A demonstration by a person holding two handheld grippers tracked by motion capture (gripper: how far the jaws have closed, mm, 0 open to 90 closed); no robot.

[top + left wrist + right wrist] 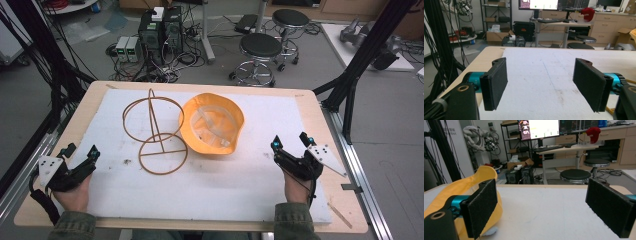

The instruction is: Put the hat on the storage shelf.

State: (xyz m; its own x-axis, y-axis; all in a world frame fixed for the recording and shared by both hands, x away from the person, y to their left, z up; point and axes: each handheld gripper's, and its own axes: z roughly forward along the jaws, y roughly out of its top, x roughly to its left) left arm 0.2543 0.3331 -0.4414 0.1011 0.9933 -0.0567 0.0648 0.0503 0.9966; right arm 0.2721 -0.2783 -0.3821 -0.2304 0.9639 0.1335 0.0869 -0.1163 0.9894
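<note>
Bucket hat (pixel 212 124), orange-yellow, lies crown-down with its pale lining showing, at the middle of the white mat (pixel 210 195) and toward its far side. Just left of it, touching its brim, a brown wire stand (pixel 155 132) lies on its side. Right gripper (pixel 291 144) rests on the mat near the right edge, jaws spread wide and empty; its own view has the hat just left of the left jaw. Left gripper (pixel 81 151) sits at the mat's near left edge, jaws likewise wide apart, holding nothing.
</note>
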